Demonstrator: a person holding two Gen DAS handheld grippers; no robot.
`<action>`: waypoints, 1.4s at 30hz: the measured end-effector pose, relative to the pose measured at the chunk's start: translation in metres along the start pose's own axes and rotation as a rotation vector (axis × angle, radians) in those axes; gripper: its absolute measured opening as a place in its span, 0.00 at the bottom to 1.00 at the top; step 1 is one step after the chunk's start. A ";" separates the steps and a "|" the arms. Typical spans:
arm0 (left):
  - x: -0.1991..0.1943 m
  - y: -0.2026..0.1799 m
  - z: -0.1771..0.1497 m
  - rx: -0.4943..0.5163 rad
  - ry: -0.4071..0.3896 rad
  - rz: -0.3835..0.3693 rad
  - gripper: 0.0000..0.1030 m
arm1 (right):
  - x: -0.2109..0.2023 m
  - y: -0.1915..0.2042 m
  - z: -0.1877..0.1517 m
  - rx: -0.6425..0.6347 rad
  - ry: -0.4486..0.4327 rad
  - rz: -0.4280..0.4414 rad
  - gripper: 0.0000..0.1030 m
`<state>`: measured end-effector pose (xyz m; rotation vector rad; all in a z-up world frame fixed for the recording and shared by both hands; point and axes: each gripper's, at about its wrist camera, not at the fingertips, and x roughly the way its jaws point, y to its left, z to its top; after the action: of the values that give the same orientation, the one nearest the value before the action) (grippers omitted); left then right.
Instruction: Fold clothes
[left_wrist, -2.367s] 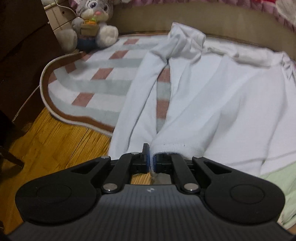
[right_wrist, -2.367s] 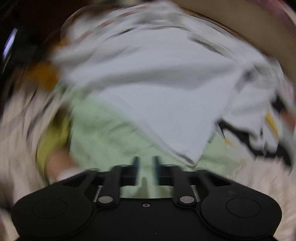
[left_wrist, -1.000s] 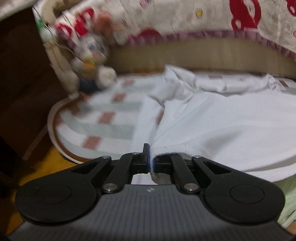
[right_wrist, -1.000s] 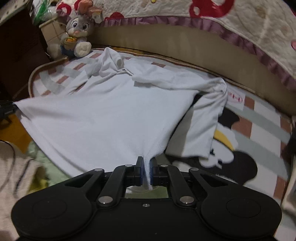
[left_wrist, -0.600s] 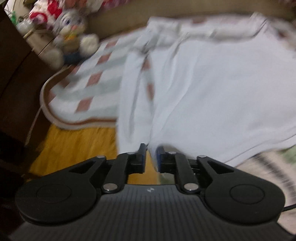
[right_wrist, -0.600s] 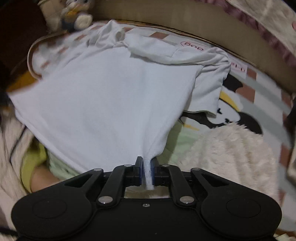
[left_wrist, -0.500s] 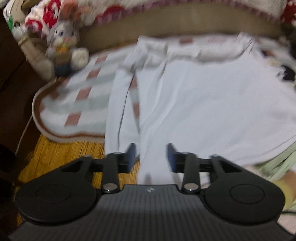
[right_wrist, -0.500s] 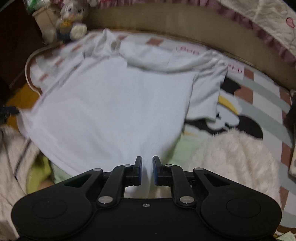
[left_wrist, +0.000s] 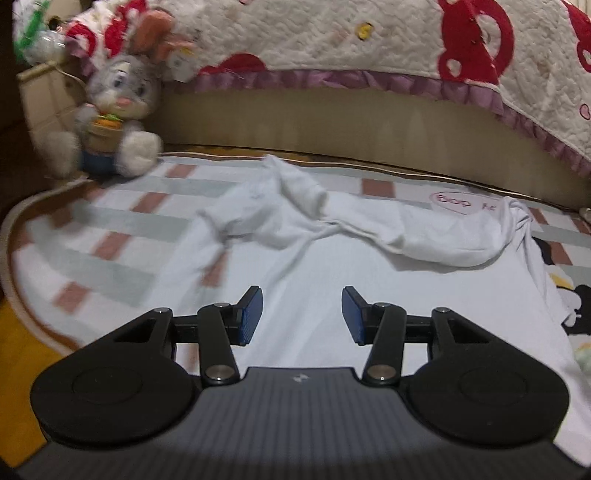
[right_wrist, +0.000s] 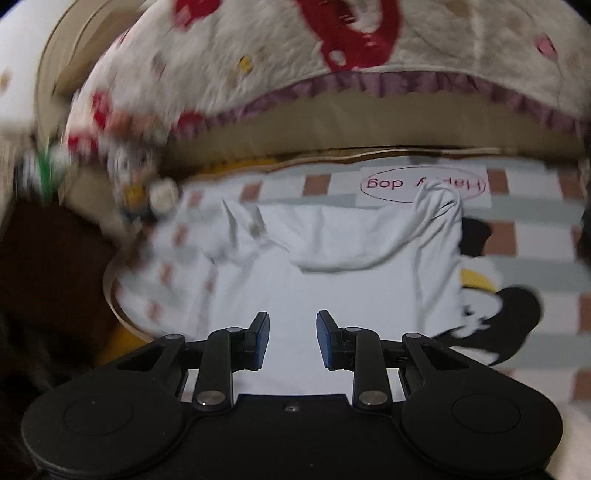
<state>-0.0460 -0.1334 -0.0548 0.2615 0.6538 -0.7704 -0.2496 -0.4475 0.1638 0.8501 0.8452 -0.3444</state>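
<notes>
A white shirt (left_wrist: 369, 280) lies spread on a checked mat, its body flat and its collar and sleeves bunched at the far end. It also shows in the right wrist view (right_wrist: 332, 273). My left gripper (left_wrist: 301, 314) is open and empty, held just above the shirt's near part. My right gripper (right_wrist: 291, 339) is open and empty, also over the shirt's near part.
The checked mat (left_wrist: 92, 236) with a cartoon dog print (right_wrist: 517, 306) lies on a wooden floor (left_wrist: 14, 332). A plush rabbit (left_wrist: 114, 122) sits at the mat's far left. A bed side with a red-and-white quilt (left_wrist: 369, 44) runs along the back.
Both grippers have let go of the shirt's hem and opened wide. The shirt now lies flat on the mat. Both cameras have tilted up toward the bed.
</notes>
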 end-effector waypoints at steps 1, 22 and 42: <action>0.013 -0.007 -0.007 0.010 0.010 -0.016 0.45 | 0.002 0.005 0.009 -0.001 0.015 -0.031 0.32; 0.029 -0.066 -0.051 0.342 0.029 -0.040 0.46 | 0.156 -0.200 -0.046 -0.012 0.048 -0.082 0.37; 0.179 -0.196 0.028 0.682 0.046 -0.110 0.06 | 0.214 -0.282 -0.087 0.135 -0.348 0.090 0.11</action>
<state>-0.0785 -0.3831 -0.1439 0.8723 0.4311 -1.0816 -0.3209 -0.5470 -0.1794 0.9182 0.4632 -0.4581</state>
